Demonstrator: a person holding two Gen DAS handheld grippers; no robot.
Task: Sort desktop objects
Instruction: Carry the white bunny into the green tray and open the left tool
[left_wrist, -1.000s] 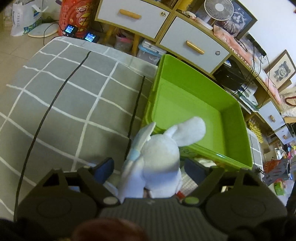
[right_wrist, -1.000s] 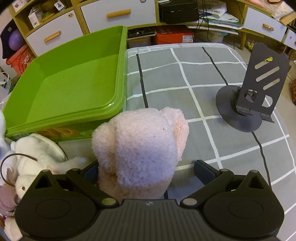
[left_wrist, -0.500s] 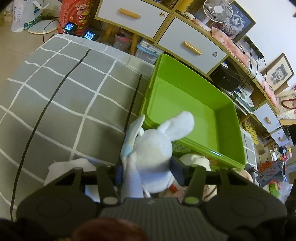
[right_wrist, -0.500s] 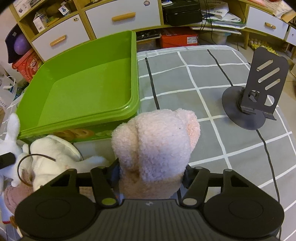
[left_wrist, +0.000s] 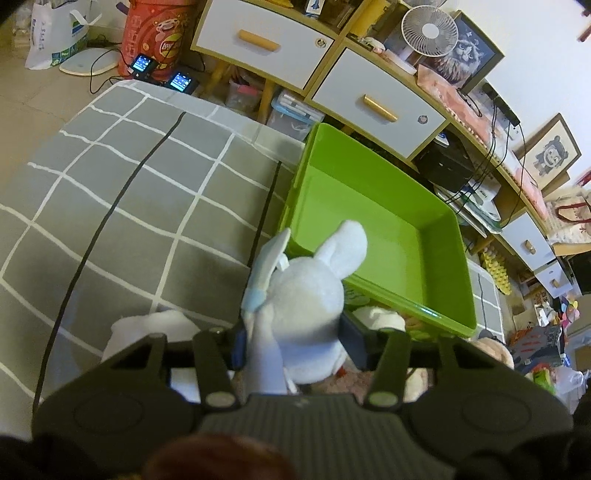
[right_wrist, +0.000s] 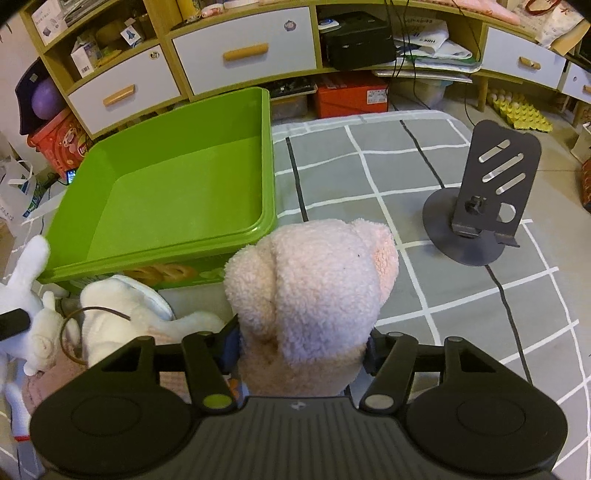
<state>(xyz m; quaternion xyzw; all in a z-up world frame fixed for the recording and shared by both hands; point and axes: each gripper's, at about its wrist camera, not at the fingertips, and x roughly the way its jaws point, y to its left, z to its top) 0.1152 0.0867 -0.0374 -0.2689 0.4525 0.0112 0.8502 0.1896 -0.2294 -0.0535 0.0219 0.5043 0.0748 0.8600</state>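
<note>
While clamped on a white plush rabbit (left_wrist: 306, 306), left gripper (left_wrist: 295, 345) with both pads pressed into the soft body, jaws having just been closing onto it, ears poking up over the near rim of the green plastic bin (left_wrist: 373, 236). Right gripper (right_wrist: 301, 349) likewise squeezed tight around a pink fleecy plush toy (right_wrist: 314, 291), fingers sunk into its sides. Green bin bare inside as seen from both wrist views, set on a grey checked cloth (right_wrist: 388, 177) with white and black lines. Just in front of the bin's near wall, a cream plush toy (right_wrist: 122, 310) lying on the cloth with a thin brown loop across it, beside the pink toy. At the far left of the right wrist view, the white rabbit's ear and a dark fingertip of the other gripper. Dark metal phone stand (right_wrist: 484, 203) upright on its round base, well apart from the bin, on the cloth to the right. Behind everything, white drawers (right_wrist: 243, 55) with wooden handles in a cluttered shelf unit.
</note>
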